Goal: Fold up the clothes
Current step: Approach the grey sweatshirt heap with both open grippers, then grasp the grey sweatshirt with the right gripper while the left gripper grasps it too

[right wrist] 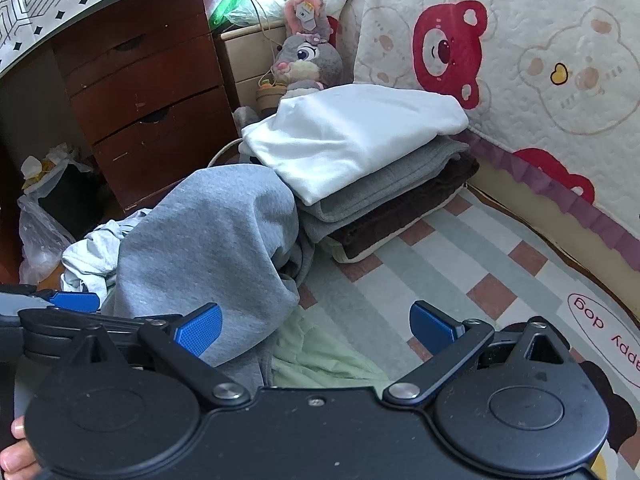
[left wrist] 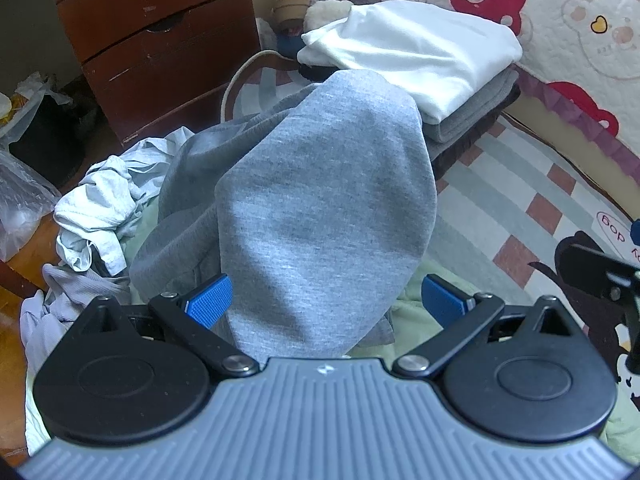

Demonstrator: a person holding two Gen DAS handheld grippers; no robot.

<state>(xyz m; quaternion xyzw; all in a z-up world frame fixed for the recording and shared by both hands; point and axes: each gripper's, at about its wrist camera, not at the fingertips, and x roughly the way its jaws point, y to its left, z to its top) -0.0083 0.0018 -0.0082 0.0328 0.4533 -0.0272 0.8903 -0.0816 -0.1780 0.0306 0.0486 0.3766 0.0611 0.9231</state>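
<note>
A grey sweatshirt (left wrist: 320, 200) rises in a hump straight ahead of my left gripper (left wrist: 326, 300). Its fabric hangs between the wide-apart blue pads (left wrist: 210, 300), and the jaws are open, clamping nothing. In the right wrist view the same grey sweatshirt (right wrist: 208, 248) sits to the left and brushes the left pad (right wrist: 200, 330) of my right gripper (right wrist: 316, 328), which is open over a pale green cloth (right wrist: 316, 356). A folded stack (right wrist: 352, 136) with white on top, grey and brown under it, stands behind; the folded stack (left wrist: 412, 52) also shows in the left view.
A crumpled pile of light clothes (left wrist: 100, 208) lies at the left on the floor. A brown drawer chest (right wrist: 140, 92), a plush rabbit (right wrist: 304, 60) and a bear-print quilt (right wrist: 520, 60) ring the striped mat (right wrist: 440, 264). A plastic bag (left wrist: 20, 208) sits far left.
</note>
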